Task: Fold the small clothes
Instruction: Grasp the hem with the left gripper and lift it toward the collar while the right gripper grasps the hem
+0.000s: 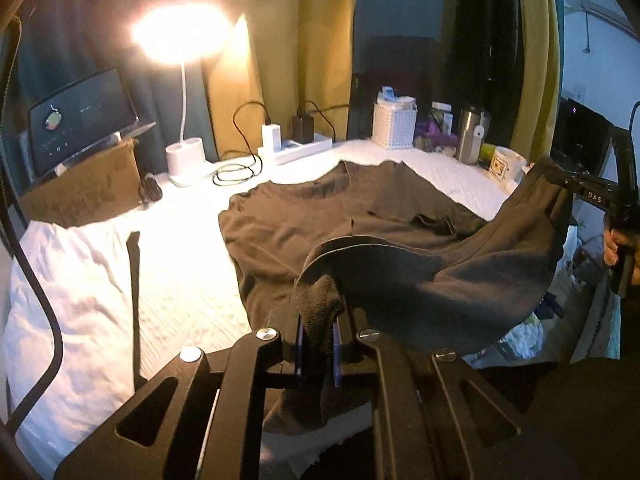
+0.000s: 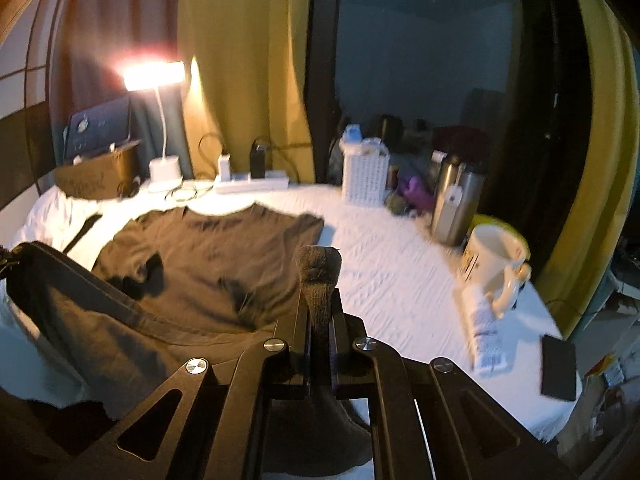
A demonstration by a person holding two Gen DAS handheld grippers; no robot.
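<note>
A dark brown T-shirt (image 1: 304, 216) lies on the white-covered table (image 1: 180, 280), neckline towards the far side; it also shows in the right wrist view (image 2: 208, 256). Its near hem is lifted off the table and stretched between both grippers. My left gripper (image 1: 320, 320) is shut on one hem corner, which bunches up between its fingers. My right gripper (image 2: 318, 312) is shut on the other hem corner. The right gripper also shows in the left wrist view (image 1: 560, 184) at the right, holding the raised cloth. The left gripper shows at the left edge of the right wrist view (image 2: 8, 260).
At the table's back stand a lit white desk lamp (image 1: 184, 156), a power strip with chargers and cables (image 1: 296, 146), a cardboard box (image 1: 84, 188) with a tablet, a white basket (image 2: 366, 176), a steel flask (image 2: 454, 204) and a white mug (image 2: 496, 268). A dark phone (image 2: 559, 368) lies near the right edge.
</note>
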